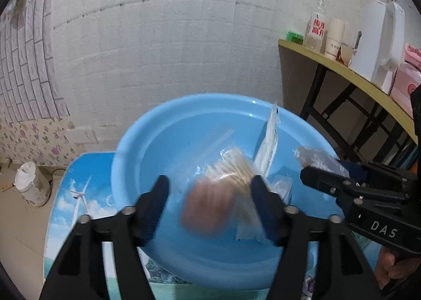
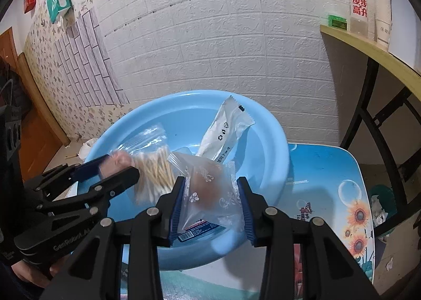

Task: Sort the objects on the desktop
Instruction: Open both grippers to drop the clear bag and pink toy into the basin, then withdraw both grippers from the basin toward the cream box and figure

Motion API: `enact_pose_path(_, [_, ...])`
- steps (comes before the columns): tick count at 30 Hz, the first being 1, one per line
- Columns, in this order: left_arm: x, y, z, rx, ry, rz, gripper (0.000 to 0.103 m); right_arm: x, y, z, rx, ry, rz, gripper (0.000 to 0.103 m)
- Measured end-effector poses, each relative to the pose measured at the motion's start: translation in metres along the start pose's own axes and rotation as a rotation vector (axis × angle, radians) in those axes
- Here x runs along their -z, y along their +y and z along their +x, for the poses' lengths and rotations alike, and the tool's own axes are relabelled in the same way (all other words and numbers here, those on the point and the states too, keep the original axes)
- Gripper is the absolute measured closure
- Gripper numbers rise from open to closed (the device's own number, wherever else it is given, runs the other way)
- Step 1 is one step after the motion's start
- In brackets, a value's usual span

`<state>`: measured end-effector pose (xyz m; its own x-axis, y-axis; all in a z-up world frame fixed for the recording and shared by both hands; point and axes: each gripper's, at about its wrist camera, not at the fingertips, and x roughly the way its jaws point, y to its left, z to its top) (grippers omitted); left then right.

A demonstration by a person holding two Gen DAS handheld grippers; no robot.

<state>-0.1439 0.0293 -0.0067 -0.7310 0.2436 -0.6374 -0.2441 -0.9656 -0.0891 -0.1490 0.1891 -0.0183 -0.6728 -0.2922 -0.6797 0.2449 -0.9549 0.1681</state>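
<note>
While the left gripper [image 1: 210, 205] has its jaws parted around a blurred cotton-swab bag [image 1: 234, 168] dropping into the blue basin [image 1: 136, 142], the right gripper [image 2: 210, 208] clamps a snack packet [image 2: 210, 189] over it, due for release next.

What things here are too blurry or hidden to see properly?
- Left wrist view: the pink thing between the left gripper's jaws is motion-blurred.
- Right wrist view: the blue label is too small to read.
- Both views: the basin floor is partly hidden by packets and grippers.
</note>
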Motion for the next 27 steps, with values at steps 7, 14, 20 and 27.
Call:
enact_pose_path(7, [-0.009,0.012,-0.012,-0.021,-0.053,-0.024,0.024,0.001,0.003,0.001,-0.014,0.002,-0.001,0.063])
enact_pose_path(14, [-0.001,0.020,-0.012,-0.031,-0.037,-0.040,0.024,0.003,0.012,0.007,-0.019,0.007,-0.025,0.063])
enact_pose_path(20, [-0.001,0.027,-0.013,-0.049,-0.038,-0.060,0.026,0.004,0.024,0.012,-0.031,0.022,-0.057,0.043])
enact_pose_path(27, [0.007,0.041,-0.022,-0.058,-0.034,-0.089,0.026,0.008,0.031,0.006,-0.002,0.005,-0.057,0.018])
